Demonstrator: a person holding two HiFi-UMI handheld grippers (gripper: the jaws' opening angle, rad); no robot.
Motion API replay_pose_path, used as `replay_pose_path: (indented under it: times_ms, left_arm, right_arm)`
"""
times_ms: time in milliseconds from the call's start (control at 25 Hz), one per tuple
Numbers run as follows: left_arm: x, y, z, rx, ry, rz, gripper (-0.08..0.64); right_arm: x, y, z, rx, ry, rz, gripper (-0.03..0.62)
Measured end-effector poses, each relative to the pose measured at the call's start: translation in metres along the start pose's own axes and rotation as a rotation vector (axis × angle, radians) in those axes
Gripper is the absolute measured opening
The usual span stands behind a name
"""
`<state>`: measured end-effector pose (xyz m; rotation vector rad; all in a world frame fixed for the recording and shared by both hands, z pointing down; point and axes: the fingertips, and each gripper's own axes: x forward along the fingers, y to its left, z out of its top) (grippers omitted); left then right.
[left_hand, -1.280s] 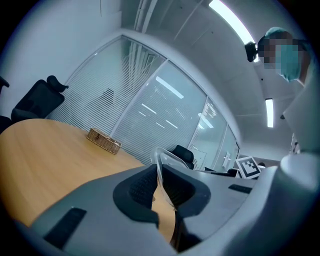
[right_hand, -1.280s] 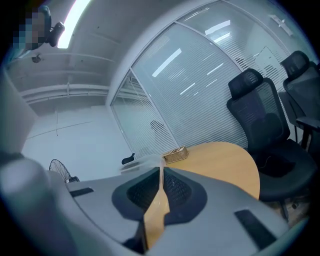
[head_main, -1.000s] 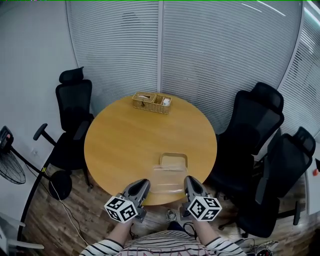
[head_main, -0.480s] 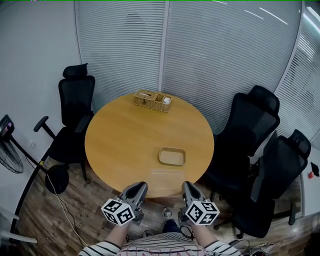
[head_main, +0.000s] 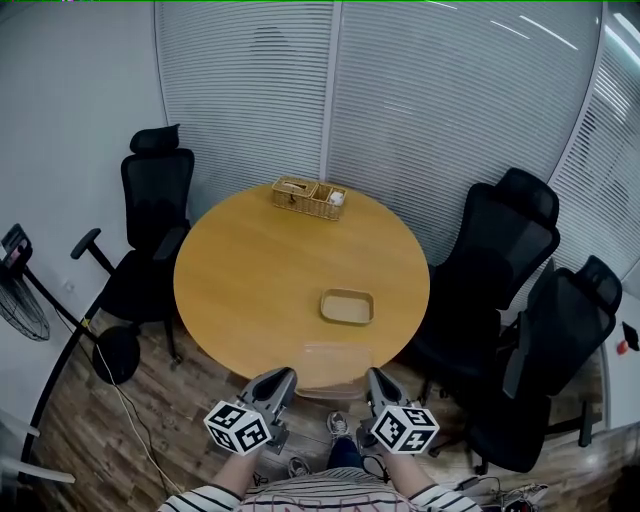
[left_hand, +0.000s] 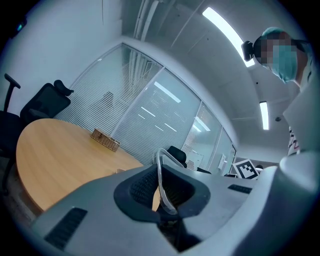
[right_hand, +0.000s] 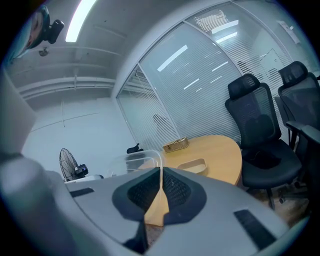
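At the centre of the room stands a round wooden desk (head_main: 260, 280), ringed by black office chairs (head_main: 155, 215). Over its near edge a clear plastic container (head_main: 335, 360), with nothing visible inside, is held up between two grippers. The left gripper (head_main: 283, 375) is pinched on one side wall and the right gripper (head_main: 372, 376) is pinched on the opposite wall. At the far edge sits a two-compartment wicker basket (head_main: 308, 198), with something white in its right compartment. A shallow tan tray (head_main: 347, 306), empty, lies right of centre.

The clear container (head_main: 336, 361), pinched between the left gripper (head_main: 282, 377) and the right gripper (head_main: 374, 378), has drawn back off the tan tray (head_main: 347, 306) (now fully uncovered) and sits just on the person's side of it, apart.
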<state>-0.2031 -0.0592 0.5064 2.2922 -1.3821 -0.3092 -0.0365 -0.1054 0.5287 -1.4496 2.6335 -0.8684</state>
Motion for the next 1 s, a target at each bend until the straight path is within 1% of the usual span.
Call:
replay_pose_path:
  times_ms: [360, 1000]
  left_arm:
    - [-0.005, 0.001, -0.003, -0.001, 0.003, 0.005, 0.044]
    - [0.011, 0.002, -0.003, -0.002, 0.009, 0.000, 0.044]
  right_arm:
    - [-0.003, 0.000, -0.009, 0.009, 0.015, -0.003, 0.038]
    - [0.005, -0.011, -0.004, 0.006, 0.018, -0.015, 0.038]
